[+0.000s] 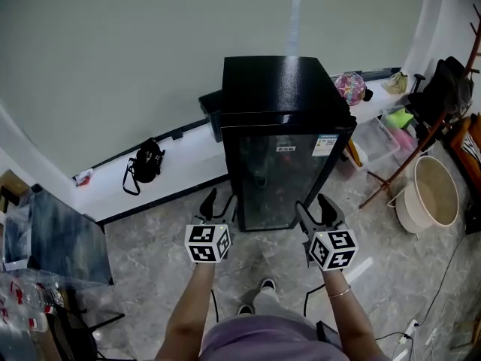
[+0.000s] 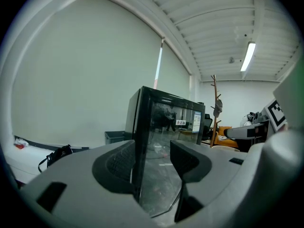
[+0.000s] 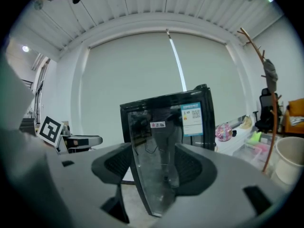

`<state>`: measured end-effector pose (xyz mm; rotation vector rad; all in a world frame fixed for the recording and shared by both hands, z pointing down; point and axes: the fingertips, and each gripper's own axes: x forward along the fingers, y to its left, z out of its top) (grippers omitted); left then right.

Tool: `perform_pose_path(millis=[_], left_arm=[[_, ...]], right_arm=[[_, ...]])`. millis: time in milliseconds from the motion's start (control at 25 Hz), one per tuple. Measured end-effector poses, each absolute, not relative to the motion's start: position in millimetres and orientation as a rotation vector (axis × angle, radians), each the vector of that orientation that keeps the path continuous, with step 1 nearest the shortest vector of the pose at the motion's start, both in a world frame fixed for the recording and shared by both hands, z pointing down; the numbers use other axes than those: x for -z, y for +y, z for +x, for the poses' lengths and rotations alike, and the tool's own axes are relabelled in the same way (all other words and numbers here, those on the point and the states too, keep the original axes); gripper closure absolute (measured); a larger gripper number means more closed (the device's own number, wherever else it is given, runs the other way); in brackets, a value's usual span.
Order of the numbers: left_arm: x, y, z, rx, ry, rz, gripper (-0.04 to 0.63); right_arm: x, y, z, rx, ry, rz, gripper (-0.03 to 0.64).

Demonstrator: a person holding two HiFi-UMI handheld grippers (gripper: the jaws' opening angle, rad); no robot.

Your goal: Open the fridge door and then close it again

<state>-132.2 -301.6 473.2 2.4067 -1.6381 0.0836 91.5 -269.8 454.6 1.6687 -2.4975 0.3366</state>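
Observation:
A small black fridge (image 1: 278,96) with a dark glass door (image 1: 282,175) stands against the wall, its door shut. Both grippers hover side by side just in front of the door, apart from it. My left gripper (image 1: 219,204) is open with nothing between its fingers. My right gripper (image 1: 316,210) is also open and empty. In the left gripper view the fridge (image 2: 164,127) shows past the left gripper (image 2: 152,159), whose jaws line up with the door's left edge. In the right gripper view the fridge (image 3: 166,122) fills the gap of the right gripper (image 3: 154,164).
A black bag (image 1: 145,161) lies on the white ledge at left. A dark bin (image 1: 211,111) sits behind the fridge. At right are a clear storage box (image 1: 373,145), a wooden coat rack (image 1: 421,138) and a beige tub (image 1: 434,192). A cluttered table (image 1: 45,235) is at far left.

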Motion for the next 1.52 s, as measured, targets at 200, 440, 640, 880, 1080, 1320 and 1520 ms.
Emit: perform_pose_path(millis=[200, 440, 640, 880, 1080, 1320, 1520], left_arm=[[-480, -329, -134, -0.119, -1.660, 2.399, 0.376], [-491, -360, -133, -0.147, -1.663, 2.380, 0.376], [-503, -383, -133, -0.149, -1.653, 2.359, 0.376], [-519, -403, -128, -0.163, -1.624, 2.345, 0.376], [-529, -414, -122, -0.181, -1.596, 2.352, 0.376], [-539, -422, -116, -0.185, -1.558, 2.363, 0.362], [-542, -428, -111, -0.200, -1.503, 2.395, 0.362]], right_arm=[[-460, -294, 90, -0.345, -2.505, 1.647, 0.342], [-475, -314, 88, -0.386, -2.502, 1.610, 0.342], [-487, -329, 88, -0.426, -2.495, 1.594, 0.342], [-504, -343, 92, -0.455, -2.475, 1.576, 0.342], [-517, -349, 93, -0.484, -2.459, 1.557, 0.342], [-529, -350, 97, -0.511, -2.445, 1.545, 0.342], [-537, -347, 102, -0.536, -2.431, 1.536, 0.342]])
